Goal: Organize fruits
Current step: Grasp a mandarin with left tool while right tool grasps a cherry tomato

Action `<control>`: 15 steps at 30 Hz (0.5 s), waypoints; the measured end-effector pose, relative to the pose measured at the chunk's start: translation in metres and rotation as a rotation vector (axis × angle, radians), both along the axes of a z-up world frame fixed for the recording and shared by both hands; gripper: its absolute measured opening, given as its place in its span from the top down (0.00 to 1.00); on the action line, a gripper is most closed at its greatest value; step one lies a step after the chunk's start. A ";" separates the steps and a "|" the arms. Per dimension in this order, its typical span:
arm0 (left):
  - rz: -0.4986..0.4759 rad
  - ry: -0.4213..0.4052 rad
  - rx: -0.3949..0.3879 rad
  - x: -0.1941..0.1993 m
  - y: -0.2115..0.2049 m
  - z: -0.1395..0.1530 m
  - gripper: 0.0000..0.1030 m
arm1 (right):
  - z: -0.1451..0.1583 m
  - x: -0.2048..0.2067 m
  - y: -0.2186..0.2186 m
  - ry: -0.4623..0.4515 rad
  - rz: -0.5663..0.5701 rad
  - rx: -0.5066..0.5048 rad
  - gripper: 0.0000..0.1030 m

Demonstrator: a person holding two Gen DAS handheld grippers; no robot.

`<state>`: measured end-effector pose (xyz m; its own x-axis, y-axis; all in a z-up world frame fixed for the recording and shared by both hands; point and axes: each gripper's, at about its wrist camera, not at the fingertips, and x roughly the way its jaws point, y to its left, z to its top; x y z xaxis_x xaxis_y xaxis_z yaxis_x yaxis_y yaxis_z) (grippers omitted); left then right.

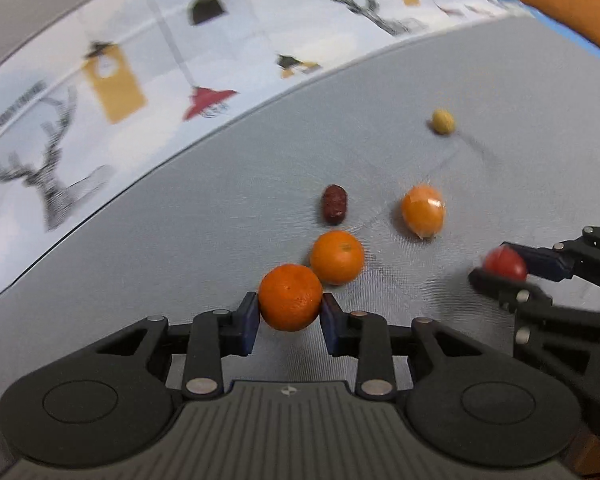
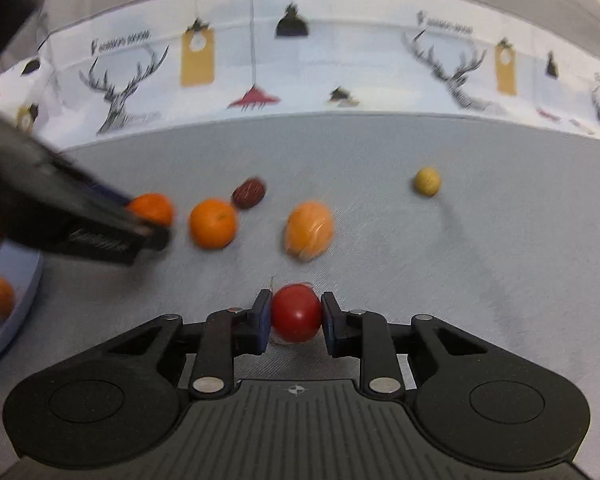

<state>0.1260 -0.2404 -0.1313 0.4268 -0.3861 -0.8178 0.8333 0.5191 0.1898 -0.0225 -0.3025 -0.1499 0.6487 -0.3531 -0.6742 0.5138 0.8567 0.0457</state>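
On the grey cloth, left tongs (image 1: 290, 312) clamping a tangerine (image 1: 290, 297), right tongs (image 2: 296, 318) clamping a red fruit (image 2: 296, 312), bowl (image 2: 18, 316) cut off at the frame edge.

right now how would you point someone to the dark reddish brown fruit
Start at the grey cloth below the deer-print border. Find the row of orange fruits across its middle. The date lies just behind the bare orange, and it is the only small, dark, oblong fruit there.

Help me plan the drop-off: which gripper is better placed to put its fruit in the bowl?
Left, probably. The left gripper grips an orange and, in the right wrist view, reaches in beside the bowl. The right gripper holds the red fruit farther away.
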 end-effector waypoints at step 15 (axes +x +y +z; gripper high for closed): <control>0.349 0.038 0.028 -0.096 0.155 0.097 0.65 | 0.115 -0.084 0.084 -0.112 0.167 0.108 0.74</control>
